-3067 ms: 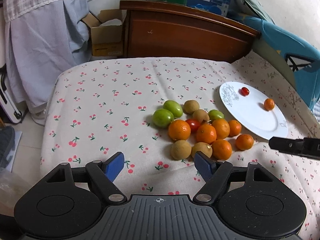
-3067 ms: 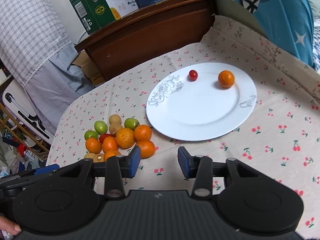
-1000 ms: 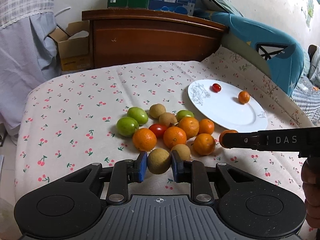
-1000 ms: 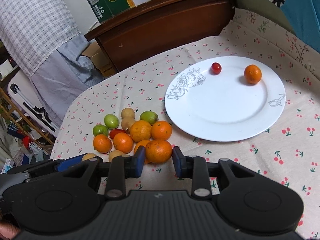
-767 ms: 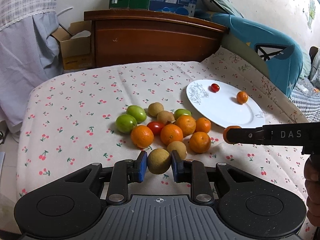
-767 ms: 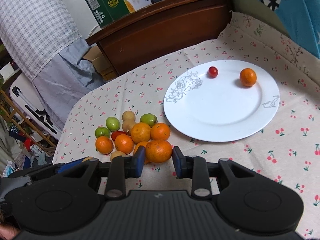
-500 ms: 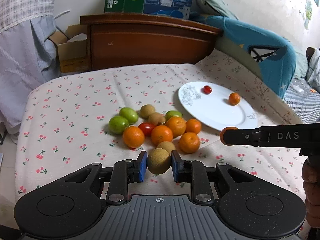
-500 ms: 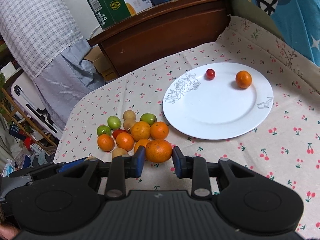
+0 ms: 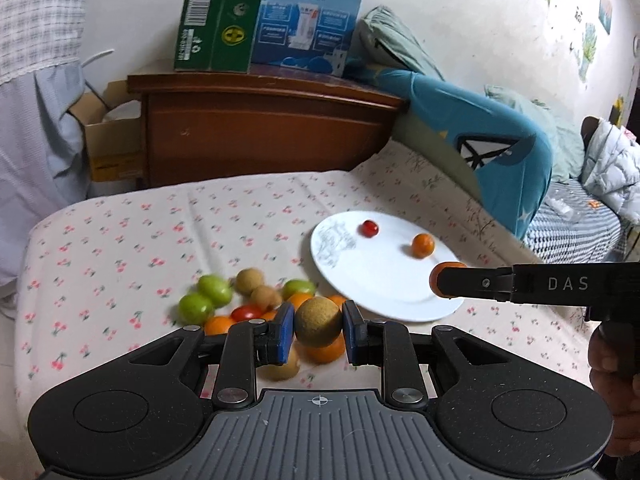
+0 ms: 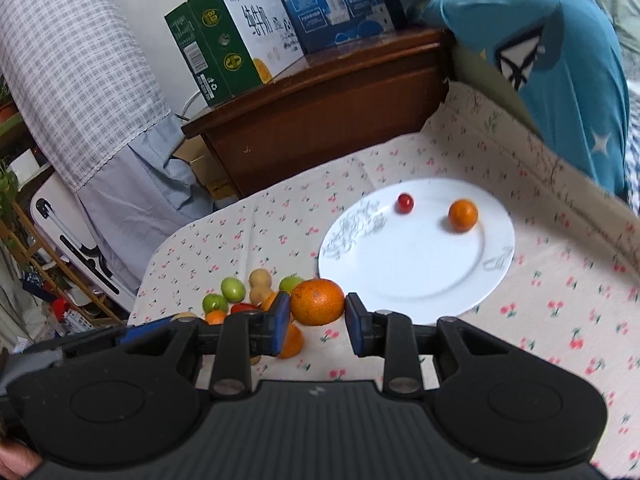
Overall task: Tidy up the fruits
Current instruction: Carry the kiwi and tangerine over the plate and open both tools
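Observation:
My left gripper [image 9: 318,330] is shut on a round brown fruit [image 9: 318,322] and holds it above the pile. My right gripper [image 10: 317,314] is shut on an orange [image 10: 317,301]; it also shows in the left wrist view [image 9: 448,280] over the near rim of the white plate [image 9: 376,276]. The plate [image 10: 416,264] holds a cherry tomato [image 10: 405,203] and a small orange [image 10: 463,215]. A pile of green fruits [image 9: 204,298], brown fruits [image 9: 256,288], oranges and a tomato lies left of the plate on the cherry-print cloth.
A brown wooden headboard [image 9: 256,136] with cartons [image 9: 272,16] on top stands behind the cloth. A blue cushion [image 9: 480,144] leans at the back right. A cardboard box [image 9: 108,140] and grey fabric sit at the left.
Both grippers closed on their fruits, then rose and moved toward the plate. The right gripper's orange now hangs over the plate's near rim.

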